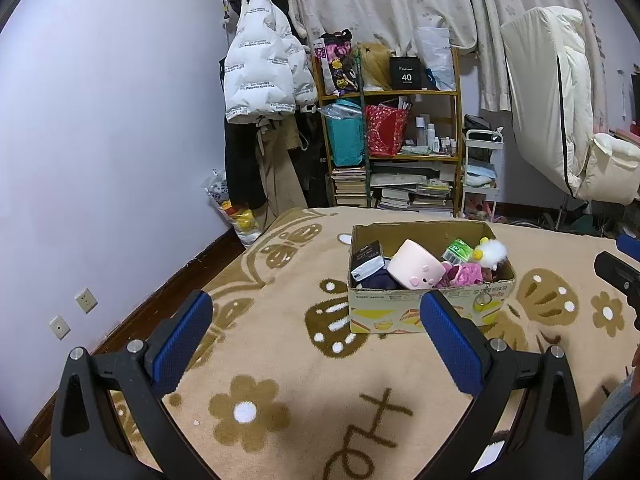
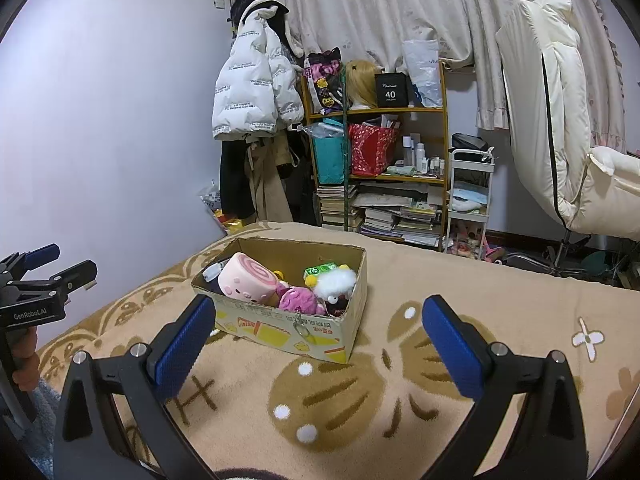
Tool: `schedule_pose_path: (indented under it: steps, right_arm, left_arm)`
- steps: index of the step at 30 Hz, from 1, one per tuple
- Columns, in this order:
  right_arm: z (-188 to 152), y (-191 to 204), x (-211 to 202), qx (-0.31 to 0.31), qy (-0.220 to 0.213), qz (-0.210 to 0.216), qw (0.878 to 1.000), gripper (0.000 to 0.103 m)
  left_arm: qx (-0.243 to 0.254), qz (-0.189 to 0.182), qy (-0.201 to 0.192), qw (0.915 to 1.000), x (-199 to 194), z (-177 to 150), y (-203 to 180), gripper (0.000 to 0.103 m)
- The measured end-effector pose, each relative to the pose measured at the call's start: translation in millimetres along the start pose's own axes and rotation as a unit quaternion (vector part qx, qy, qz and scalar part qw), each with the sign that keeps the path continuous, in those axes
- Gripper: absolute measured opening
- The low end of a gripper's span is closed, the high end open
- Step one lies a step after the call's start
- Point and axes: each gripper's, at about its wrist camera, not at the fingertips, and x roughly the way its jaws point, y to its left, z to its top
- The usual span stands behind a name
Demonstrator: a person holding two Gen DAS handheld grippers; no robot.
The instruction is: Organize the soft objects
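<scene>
The cardboard box [image 1: 430,304] lies on the blanket [image 1: 280,360], long axis left to right. Inside are a pink roll plush [image 1: 416,266] on its side, a white fluffy toy [image 1: 494,252] and a green pack [image 1: 458,250]. The left gripper [image 1: 316,336] and the right gripper [image 2: 320,340] are both spread, holding nothing.

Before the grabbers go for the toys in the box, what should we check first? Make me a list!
1. Left tool open with nothing in it: ok.
2. Right tool open with nothing in it: ok.
3. Cardboard box sitting flat on the flowered blanket: ok.
4. Pink roll plush on top and easy to reach: ok.
5. White fluffy toy free, not buried: ok.
6. Metal ring hanging over the box's front wall, whether it is tied to a toy and could snag: cannot tell.
</scene>
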Motion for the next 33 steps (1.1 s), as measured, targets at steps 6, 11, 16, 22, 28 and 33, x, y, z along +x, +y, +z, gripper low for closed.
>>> schedule_pose_path:
  steps: [6, 11, 16, 22, 28, 33]
  right_arm:
    - [0.5, -0.5, -0.4, -0.001, 0.000, 0.001, 1.000, 0.103]
    - [0.2, -0.4, -0.5, -0.002, 0.001, 0.000, 1.000, 0.103]
    - [1.5, 0.8, -0.5, -0.001, 0.000, 0.000, 1.000, 0.103]
    - [2.0, 1.6, -0.6, -0.002, 0.000, 0.000, 1.000, 0.103]
    - [2.5, 0.3, -0.9, -0.002, 0.001, 0.001, 1.000, 0.103]
    - [2.5, -0.3, -1.0, -0.003, 0.002, 0.001, 1.000, 0.103]
  left_arm:
    - [0.000, 0.000, 0.001, 1.0000, 0.0, -0.1, 0.1, 0.102]
    - [-0.001, 0.004, -0.003, 1.0000, 0.1, 0.3, 2.6, 0.102]
    - [-0.002, -0.002, 0.001, 1.0000, 1.7, 0.5, 3.6, 0.102]
    - [-0.003, 0.002, -0.001, 1.0000, 2.0, 0.8, 3.7, 0.102]
    - [-0.005, 0.001, 0.000, 1.0000, 2.6, 1.1, 5.4, 0.102]
    - [-0.003, 0.000, 0.001, 1.0000, 2.6, 0.8, 5.2, 0.102]
